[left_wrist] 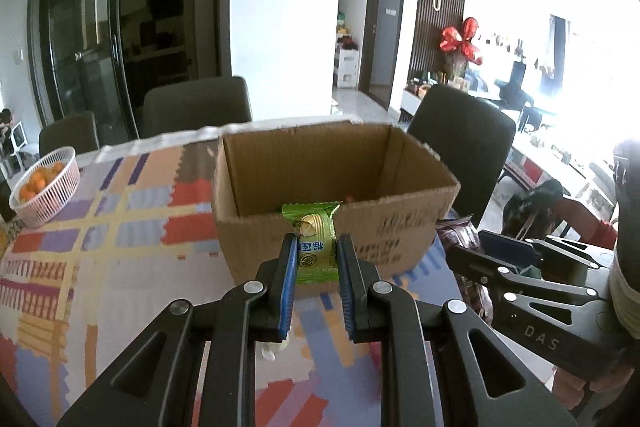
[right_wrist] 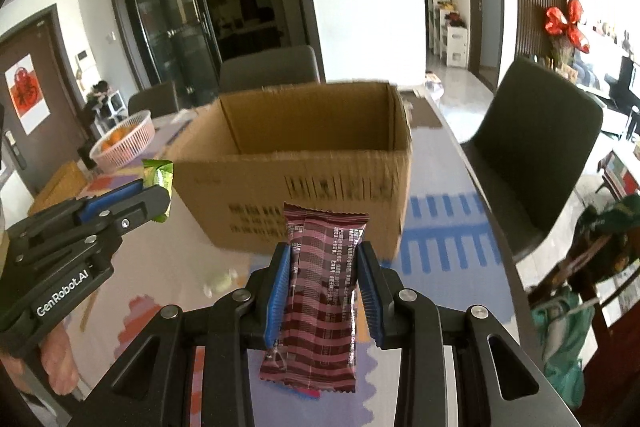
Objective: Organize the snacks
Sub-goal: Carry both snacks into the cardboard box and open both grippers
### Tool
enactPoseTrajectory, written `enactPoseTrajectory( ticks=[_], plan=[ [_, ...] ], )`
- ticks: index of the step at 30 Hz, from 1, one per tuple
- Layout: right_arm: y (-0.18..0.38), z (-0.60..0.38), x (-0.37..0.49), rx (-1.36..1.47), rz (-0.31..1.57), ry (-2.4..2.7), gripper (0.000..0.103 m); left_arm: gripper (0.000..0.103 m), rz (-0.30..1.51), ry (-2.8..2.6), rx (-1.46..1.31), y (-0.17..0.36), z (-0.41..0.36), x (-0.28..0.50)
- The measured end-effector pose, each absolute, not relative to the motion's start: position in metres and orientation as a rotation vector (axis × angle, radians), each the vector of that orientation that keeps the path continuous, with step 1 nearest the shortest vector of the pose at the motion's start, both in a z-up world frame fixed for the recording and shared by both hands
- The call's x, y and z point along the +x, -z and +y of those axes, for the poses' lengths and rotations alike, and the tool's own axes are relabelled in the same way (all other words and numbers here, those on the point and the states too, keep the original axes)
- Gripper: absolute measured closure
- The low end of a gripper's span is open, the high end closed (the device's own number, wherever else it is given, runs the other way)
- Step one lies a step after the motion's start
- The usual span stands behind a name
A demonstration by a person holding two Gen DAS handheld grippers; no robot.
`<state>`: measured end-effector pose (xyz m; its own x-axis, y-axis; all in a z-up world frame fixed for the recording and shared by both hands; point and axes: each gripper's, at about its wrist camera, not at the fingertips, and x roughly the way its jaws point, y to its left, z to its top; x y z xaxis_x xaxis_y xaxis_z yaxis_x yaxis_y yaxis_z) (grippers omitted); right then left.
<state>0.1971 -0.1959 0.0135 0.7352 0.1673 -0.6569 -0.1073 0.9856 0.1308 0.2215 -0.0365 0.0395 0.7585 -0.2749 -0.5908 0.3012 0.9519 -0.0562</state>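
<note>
Snacks first: we have the green snack packet (left_wrist: 315, 243) pinched in the left hand-held gripper (left_wrist: 316, 259), raised off the table just in front of the cardboard box (left_wrist: 336, 187). The maroon striped snack bar (right_wrist: 320, 291) is clamped in the right hand-held gripper (right_wrist: 322, 287), also in front of the box's near wall and below its rim in that view.

Risks as we see them:
- Both wrappers are slick film. Left pads hold only the packet's lower half, so it could slide or twist out on a quick tilt.
- The bar hangs well below the right pads; its loose tail could catch the box's near rim and be pulled free or shove the box.
- The box is light and open, with nothing bracing it, so a knock on the front wall would likely skid it across the patterned table (left_wrist: 100, 227).
- The two grippers sit near each other; converging on one opening risks a finger clash.
- Early release drops a snack on the table short of the box. A small pale wrapped candy (right_wrist: 218, 281) already lies there.
- The pink basket of oranges (left_wrist: 46, 183) sits well apart, so we expect no trouble there.
</note>
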Motion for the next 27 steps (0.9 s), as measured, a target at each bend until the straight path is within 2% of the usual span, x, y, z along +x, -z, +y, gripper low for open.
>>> enactPoseTrajectory(
  ticks=[14, 27],
  plan=[
    [-0.069, -0.185, 0.239, 0.074, 0.605, -0.174, 0.069, 0.083, 0.59, 0.292, 0.025, -0.07, -0.029, 0.26],
    [-0.084, -0.176, 0.29, 0.026, 0.6, -0.165, 0.068, 0.083, 0.642, 0.3, 0.001, -0.066, -0.025, 0.3]
  ],
)
